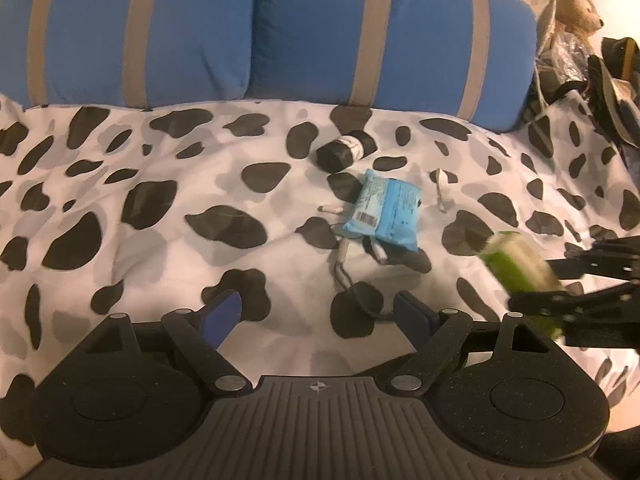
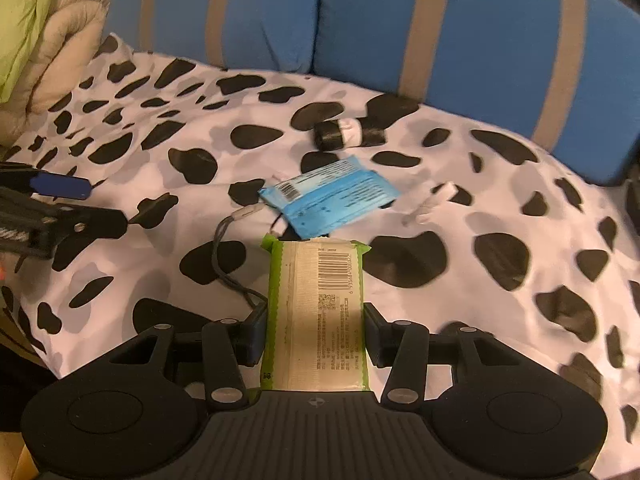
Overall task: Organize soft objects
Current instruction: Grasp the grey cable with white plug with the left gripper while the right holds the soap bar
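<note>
Spotted bedspread [image 1: 160,184] fronts two blue pillows [image 2: 460,40]. Right tongs [image 2: 316,332] clamp a green packet [image 2: 316,312] lengthwise, lifted above the bedding, presumably for carrying. Left tongs [image 1: 320,312] hang wide apart, empty. A blue packet [image 1: 382,210] lies beside a black roll [image 1: 346,150]. Only the left view shows the teddy [image 1: 578,10]; only the right shows the green packet's barcode.

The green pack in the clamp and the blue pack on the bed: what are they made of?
Green pack: likely thin plastic film, slightly glossy, with crimped end and printed barcode. Blue pack: likely soft plastic wrapper too; it creases and shows sheen. Contents cannot be seen.
</note>
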A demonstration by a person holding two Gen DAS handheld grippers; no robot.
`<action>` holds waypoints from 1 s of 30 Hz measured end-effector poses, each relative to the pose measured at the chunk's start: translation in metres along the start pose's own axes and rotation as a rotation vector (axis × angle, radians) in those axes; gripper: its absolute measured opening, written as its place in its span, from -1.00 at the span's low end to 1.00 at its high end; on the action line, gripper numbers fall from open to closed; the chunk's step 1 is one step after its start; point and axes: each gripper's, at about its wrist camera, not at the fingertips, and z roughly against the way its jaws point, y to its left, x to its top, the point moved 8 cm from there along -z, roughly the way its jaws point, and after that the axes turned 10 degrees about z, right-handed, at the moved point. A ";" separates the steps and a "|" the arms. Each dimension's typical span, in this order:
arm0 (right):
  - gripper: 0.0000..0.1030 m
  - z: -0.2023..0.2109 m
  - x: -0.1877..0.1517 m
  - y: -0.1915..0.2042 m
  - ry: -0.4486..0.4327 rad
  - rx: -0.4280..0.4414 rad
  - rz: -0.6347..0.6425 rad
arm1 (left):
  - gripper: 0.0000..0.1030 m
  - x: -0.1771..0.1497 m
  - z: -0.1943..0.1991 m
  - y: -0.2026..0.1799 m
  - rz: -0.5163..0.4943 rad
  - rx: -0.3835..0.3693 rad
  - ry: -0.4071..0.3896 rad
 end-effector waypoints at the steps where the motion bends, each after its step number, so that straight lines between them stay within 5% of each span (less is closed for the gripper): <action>1: -0.02 0.006 -0.003 -0.002 -0.004 -0.004 -0.004 | 0.62 0.001 -0.002 -0.002 -0.006 0.003 -0.001; 7: -0.02 0.038 -0.016 -0.013 -0.025 -0.021 -0.035 | 0.60 0.004 -0.019 -0.010 -0.035 0.001 0.004; 30: -0.01 0.089 -0.048 -0.028 -0.070 0.001 -0.141 | -0.42 -0.001 -0.103 -0.018 -0.006 -0.010 0.129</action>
